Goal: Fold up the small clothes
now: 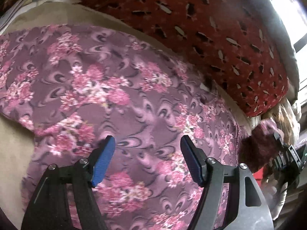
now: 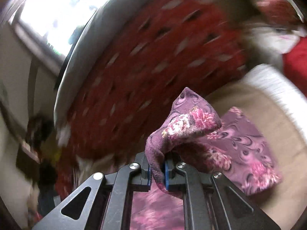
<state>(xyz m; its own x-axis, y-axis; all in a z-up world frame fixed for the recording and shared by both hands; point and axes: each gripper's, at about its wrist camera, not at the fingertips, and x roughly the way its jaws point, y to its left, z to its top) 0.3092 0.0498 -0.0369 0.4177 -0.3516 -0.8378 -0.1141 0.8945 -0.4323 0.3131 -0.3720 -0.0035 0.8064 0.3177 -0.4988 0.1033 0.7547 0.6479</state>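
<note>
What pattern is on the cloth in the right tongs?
Mauve cloth with pink flower clusters and dark swirls, clearest in the left wrist view.

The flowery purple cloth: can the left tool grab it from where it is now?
Probably yes. The left tool is open right above the flowery purple cloth, with nothing between. The right tool already pinches one edge, off to the side.

I see the purple floral fleece cloth [image 1: 119, 99] spread on the beige bed sheet [image 1: 92, 17], with the red patterned cushion [image 1: 220, 34] behind it along the bed's far edge.
</note>
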